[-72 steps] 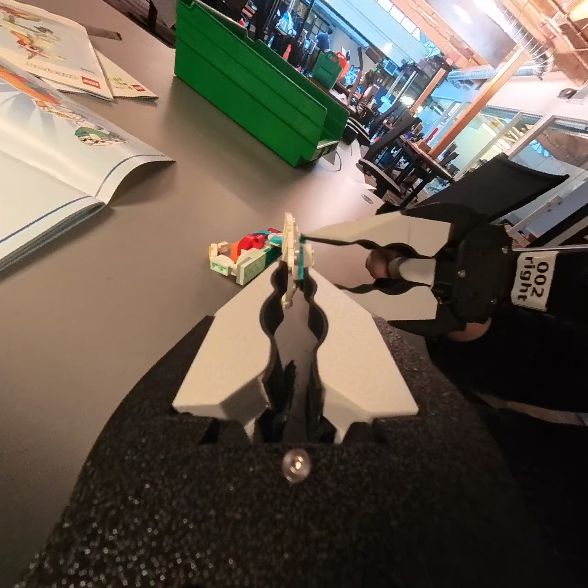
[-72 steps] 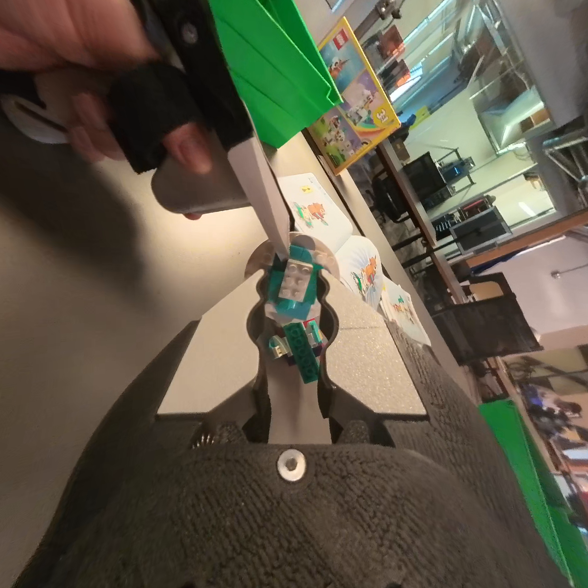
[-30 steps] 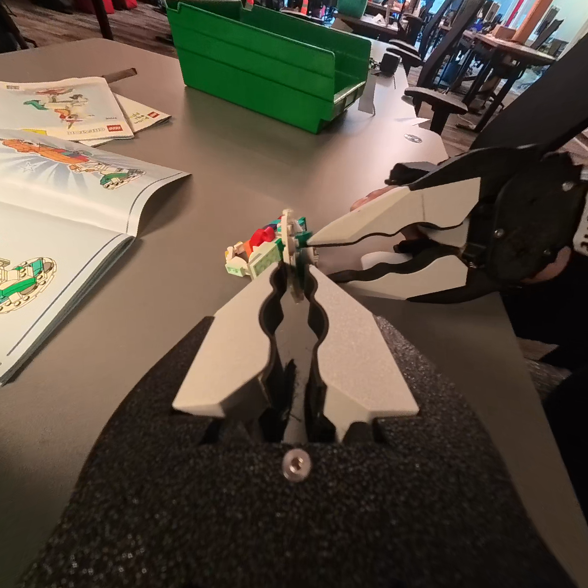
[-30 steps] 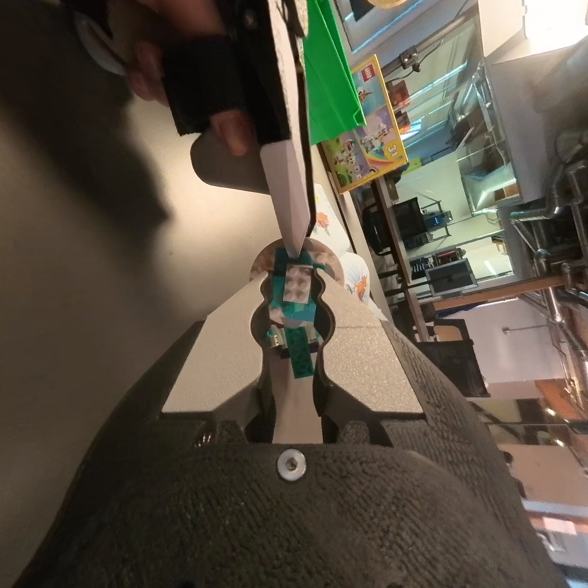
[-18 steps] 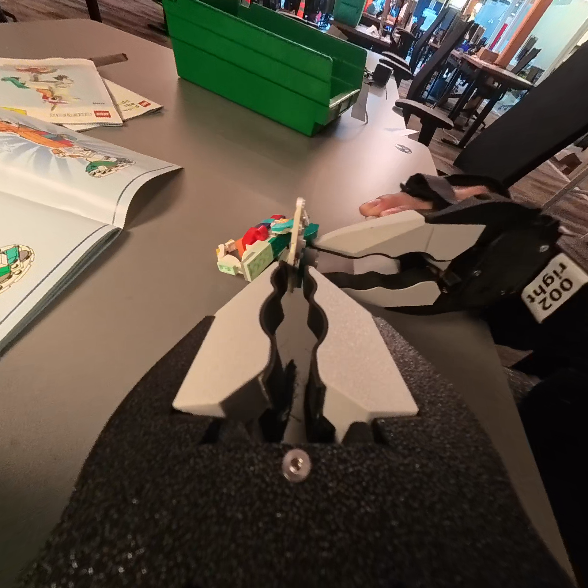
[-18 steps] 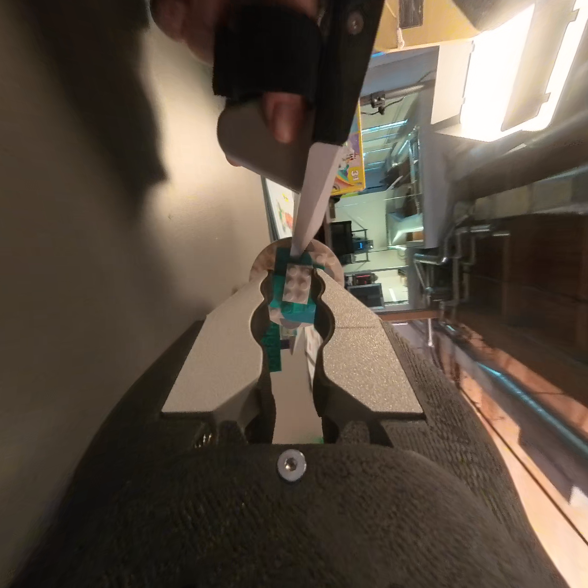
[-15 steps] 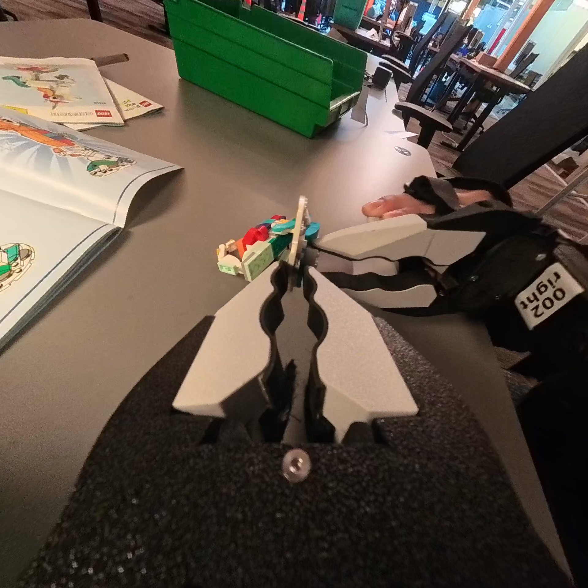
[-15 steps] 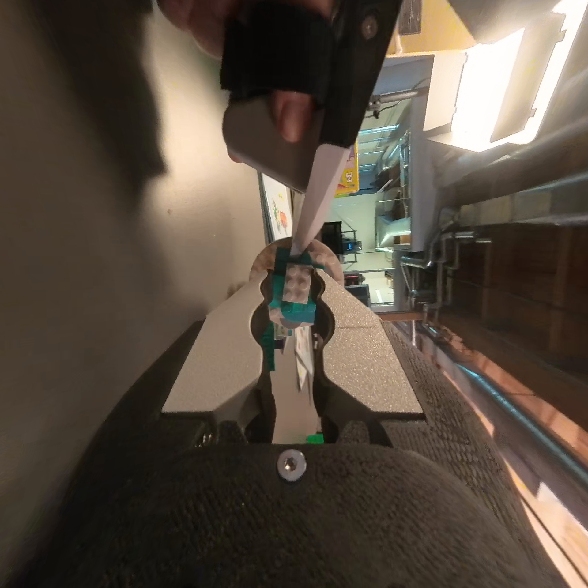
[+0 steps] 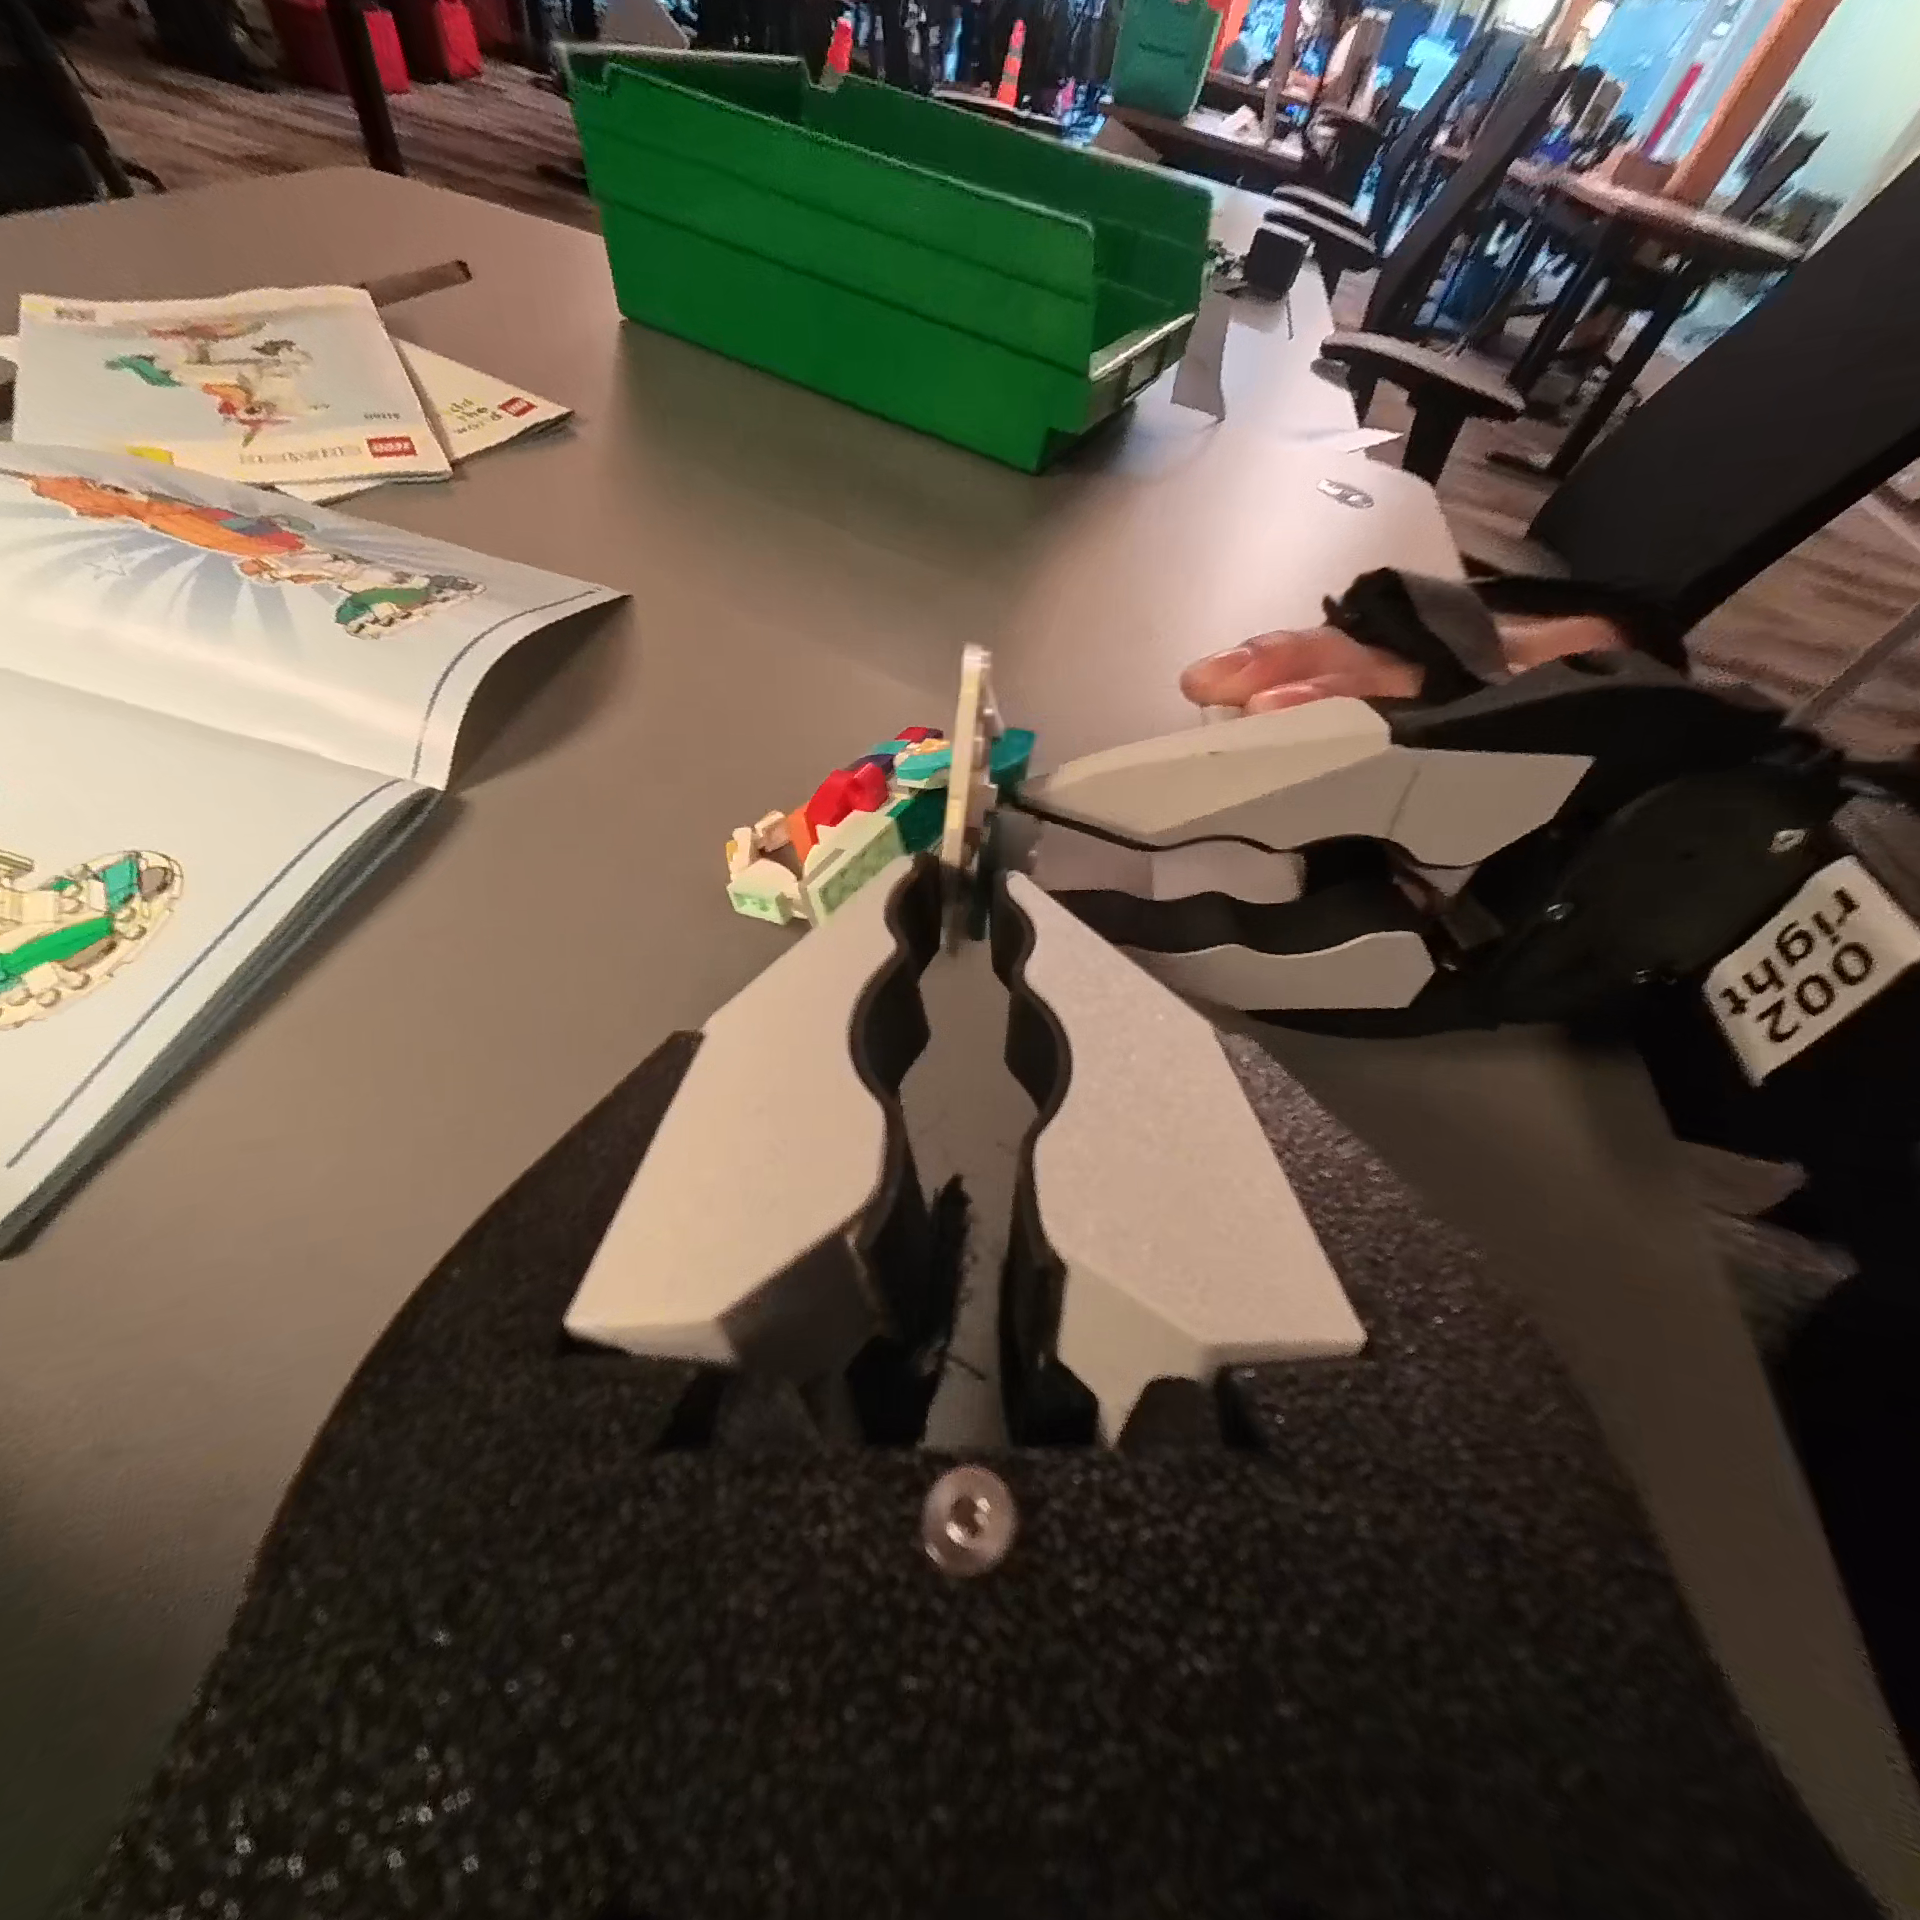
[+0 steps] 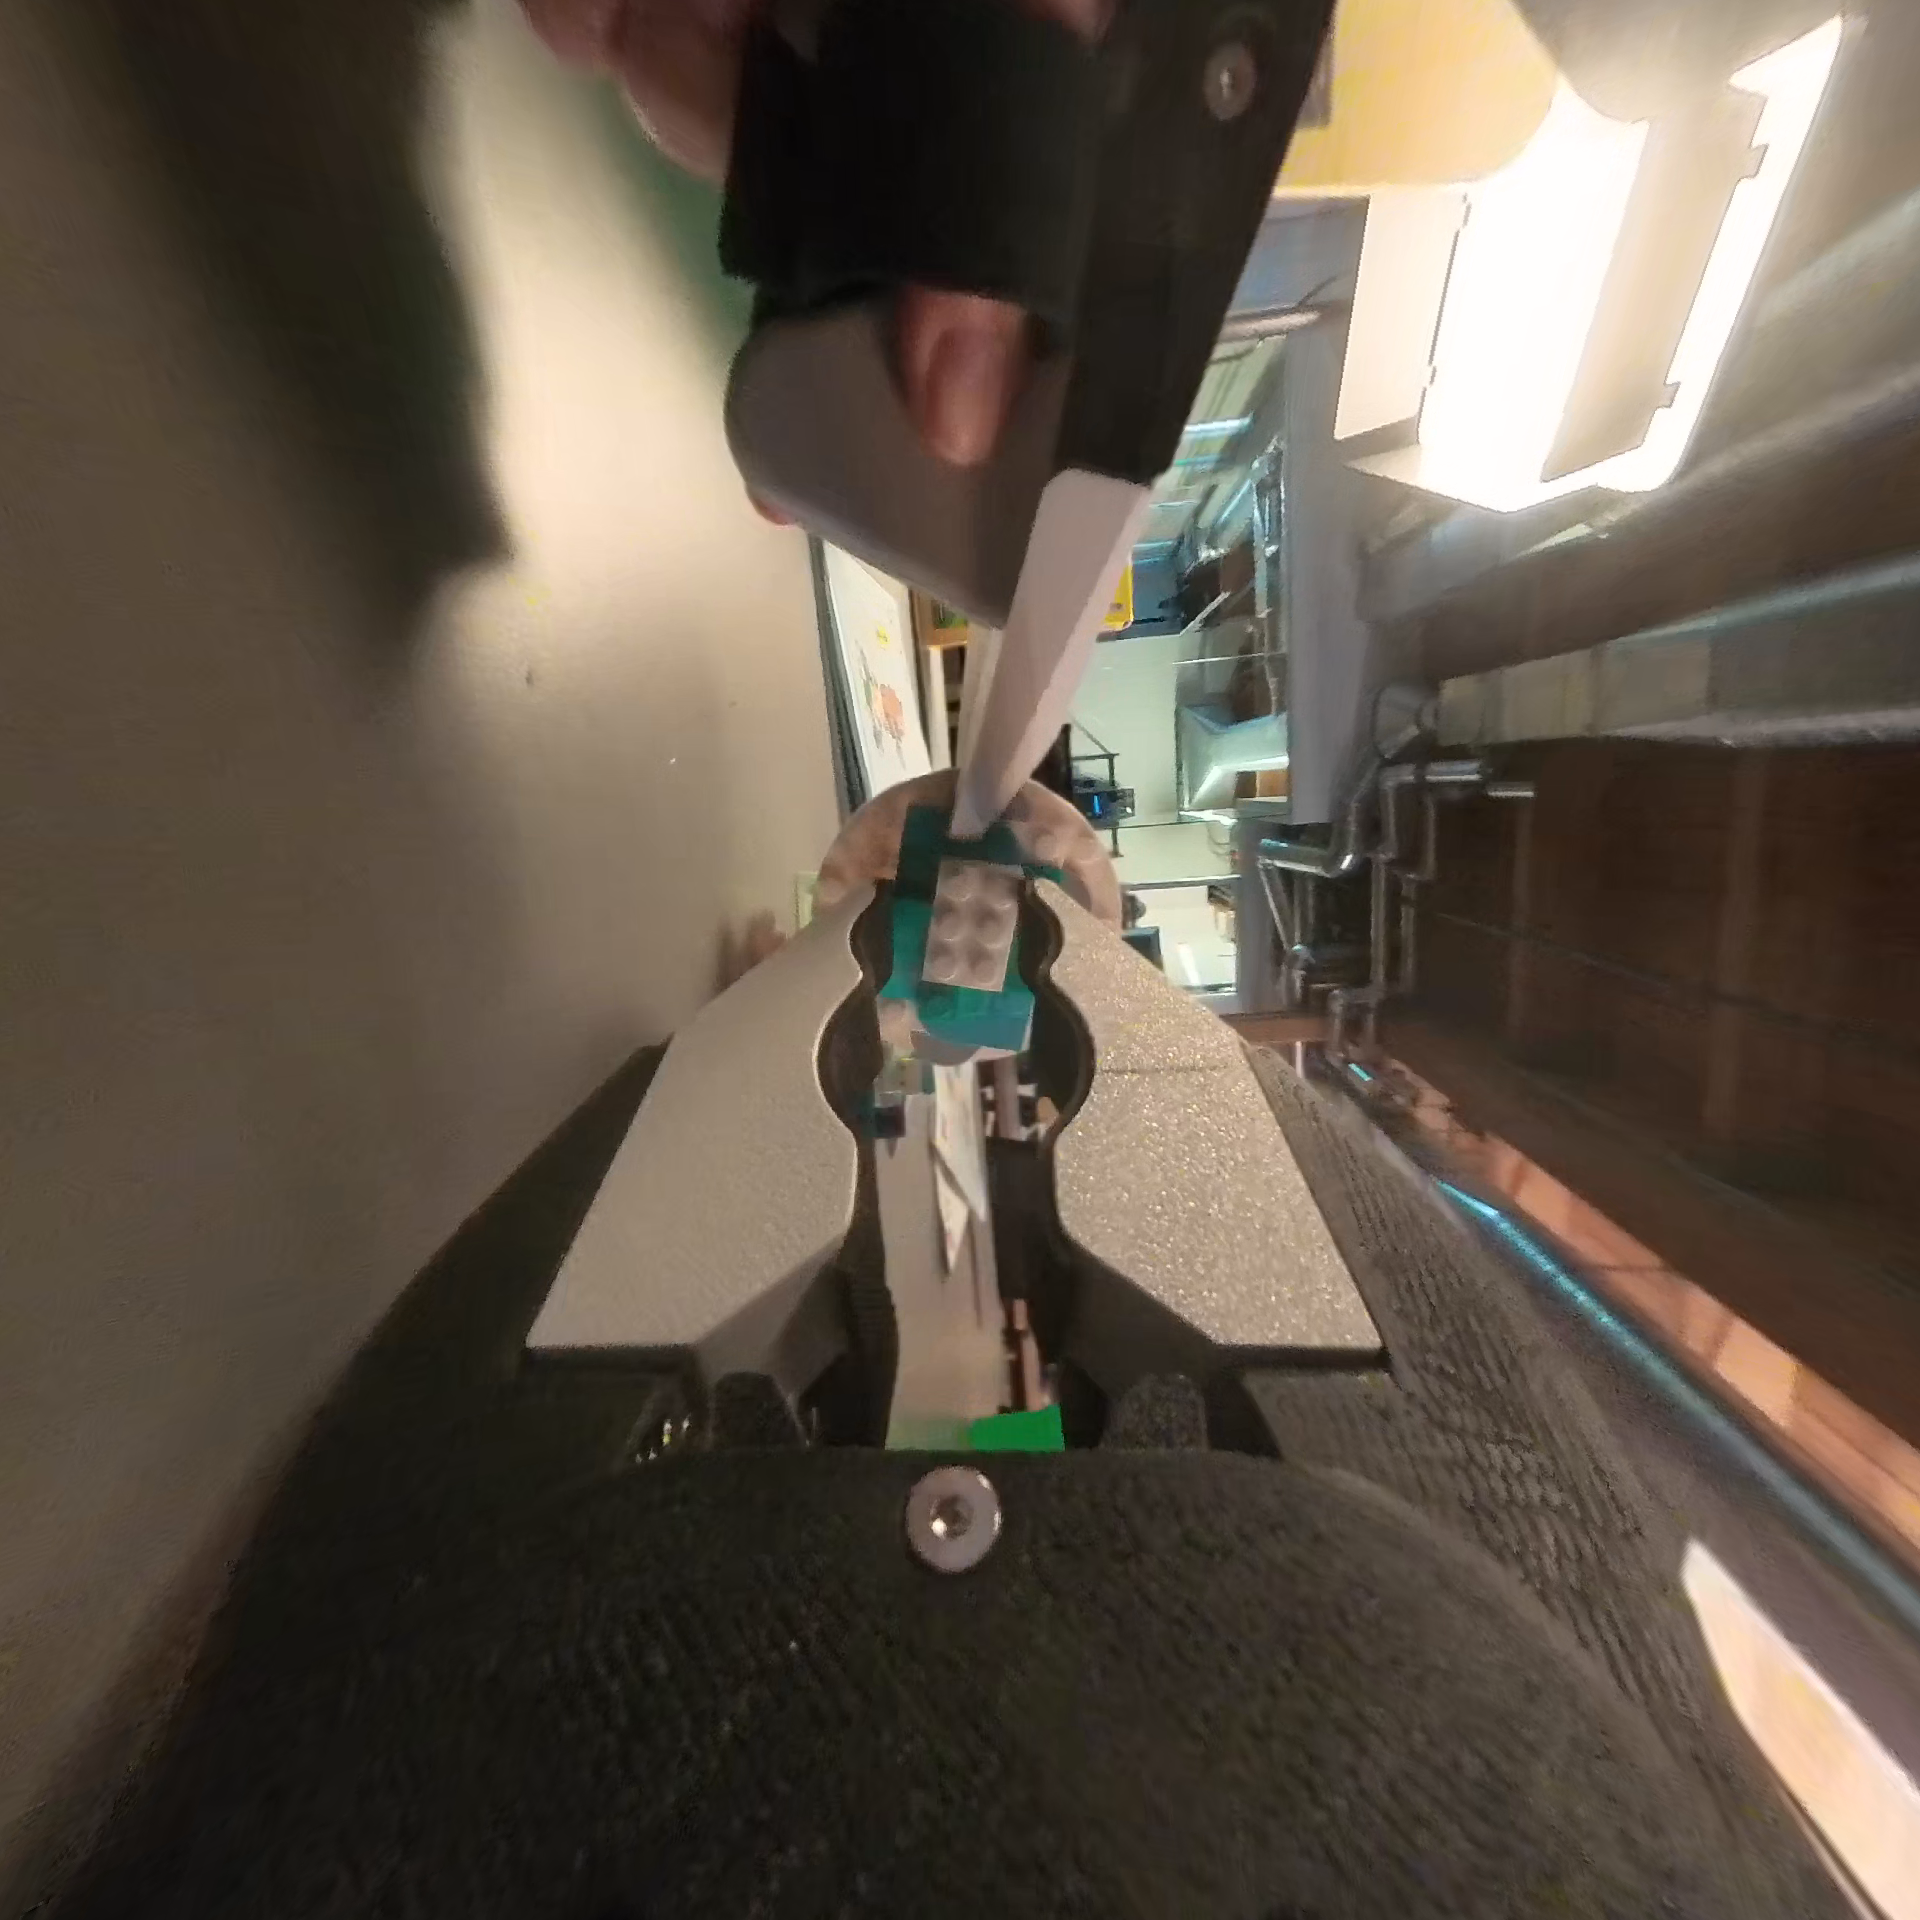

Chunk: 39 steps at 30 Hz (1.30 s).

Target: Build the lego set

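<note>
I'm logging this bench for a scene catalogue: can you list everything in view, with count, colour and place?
Round plate piece: one, tan, upright, its edge between the left gripper's fingers; teal and grey bricks on its face.
Brick model: one, multicoloured, behind the plate.
Bins: two, green, nested, far side of the table.
Open booklet: one, pale blue, left.
Closed booklets: two, stacked, far left.
Table: one, grey.
Chairs: several, black, background.
Left gripper: shut on the plate piece.
Right gripper: shut on the teal and grey bricks.

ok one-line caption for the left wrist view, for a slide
Left gripper pinches a round tan plate edge-on as the right gripper grips its teal-and-grey brick stack, beside a small brick model.
</note>
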Tool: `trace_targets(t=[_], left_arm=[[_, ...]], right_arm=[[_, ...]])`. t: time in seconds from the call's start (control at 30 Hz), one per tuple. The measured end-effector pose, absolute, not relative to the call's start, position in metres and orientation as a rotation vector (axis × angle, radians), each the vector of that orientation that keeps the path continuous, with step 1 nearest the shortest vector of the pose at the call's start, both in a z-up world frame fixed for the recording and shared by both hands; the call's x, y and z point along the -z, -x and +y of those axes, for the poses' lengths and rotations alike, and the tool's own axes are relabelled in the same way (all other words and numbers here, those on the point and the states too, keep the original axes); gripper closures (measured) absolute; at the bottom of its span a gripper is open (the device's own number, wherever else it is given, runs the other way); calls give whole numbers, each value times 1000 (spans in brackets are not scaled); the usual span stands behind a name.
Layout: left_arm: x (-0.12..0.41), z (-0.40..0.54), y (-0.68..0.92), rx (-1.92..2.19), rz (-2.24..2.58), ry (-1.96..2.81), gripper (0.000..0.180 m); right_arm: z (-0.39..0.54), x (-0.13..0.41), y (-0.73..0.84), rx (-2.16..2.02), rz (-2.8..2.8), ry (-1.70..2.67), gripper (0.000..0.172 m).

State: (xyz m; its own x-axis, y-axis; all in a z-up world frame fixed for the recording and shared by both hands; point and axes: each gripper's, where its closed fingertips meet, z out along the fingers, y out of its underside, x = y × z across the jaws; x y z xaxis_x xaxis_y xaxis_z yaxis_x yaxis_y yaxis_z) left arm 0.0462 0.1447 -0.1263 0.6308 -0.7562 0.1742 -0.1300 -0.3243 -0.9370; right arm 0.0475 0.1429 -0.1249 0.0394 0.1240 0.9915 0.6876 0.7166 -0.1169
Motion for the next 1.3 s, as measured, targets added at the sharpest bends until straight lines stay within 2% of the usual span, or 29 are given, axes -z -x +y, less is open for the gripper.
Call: trace_targets(t=[0.03, 0.27, 0.33, 0.67, 0.9, 1.0, 1.2, 1.23, 1.3], left_arm=[[127, 145, -46, 727, 722, 1816, 174], [127, 152, -35, 610, 715, 1822, 175], [129, 153, -34, 595, 715, 1831, 175], [128, 150, -34, 742, 661, 1872, 175], [139, 154, -28, 724, 644, 1927, 175], [145, 169, -5, 531, 594, 1959, 176], [138, 165, -10, 639, 566, 1927, 176], [139, 164, -12, 635, 581, 1929, 176], [138, 163, -15, 663, 582, 1924, 176]], right_arm=[[144, 126, -47, 471, -1492, 718, 150], [150, 127, -37, 293, -1444, 853, 151], [151, 127, -36, 231, -1430, 893, 158], [149, 129, -31, 168, -1415, 956, 153], [150, 139, -25, 224, -1454, 1033, 163], [138, 136, -20, 204, -1476, 975, 172], [149, 130, -30, 140, -1387, 1053, 172], [151, 130, -30, 130, -1380, 1064, 163], [153, 137, -28, 130, -1405, 1092, 157]])
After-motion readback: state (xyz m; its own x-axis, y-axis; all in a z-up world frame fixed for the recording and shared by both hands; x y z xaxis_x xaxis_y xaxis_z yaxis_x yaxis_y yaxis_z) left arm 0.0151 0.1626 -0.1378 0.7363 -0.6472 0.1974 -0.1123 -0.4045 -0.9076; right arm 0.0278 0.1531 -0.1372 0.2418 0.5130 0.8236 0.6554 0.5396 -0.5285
